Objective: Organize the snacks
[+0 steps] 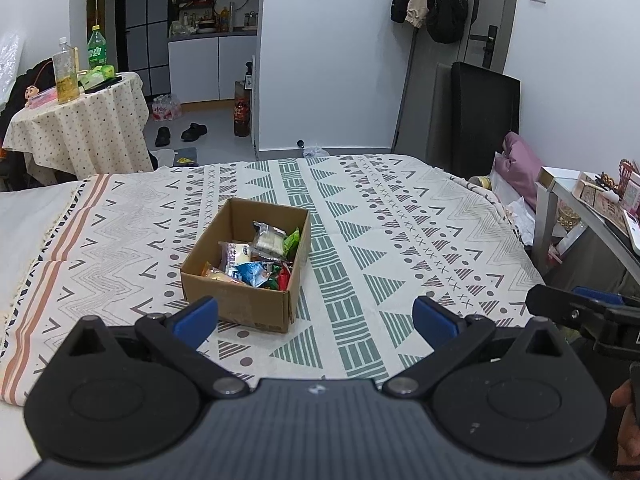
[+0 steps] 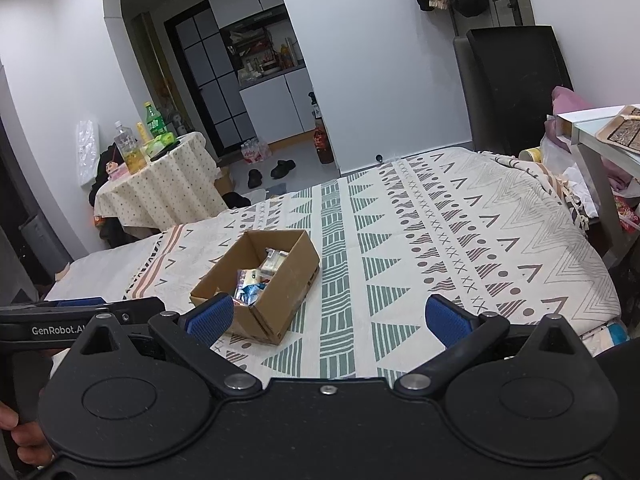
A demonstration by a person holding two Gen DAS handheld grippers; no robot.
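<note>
An open cardboard box sits on the patterned bedspread, with several snack packets inside it. My left gripper hovers just in front of the box, open, with nothing between its blue pads. In the right wrist view the same box lies ahead and to the left, snack packets showing inside. My right gripper is open and empty, above the bedspread to the right of the box. The other gripper's black body shows at the left edge.
A small round table with bottles stands at the back left. A side table with clutter stands to the right of the bed. Shoes lie on the floor beyond the bed's far edge. A hand shows at lower right.
</note>
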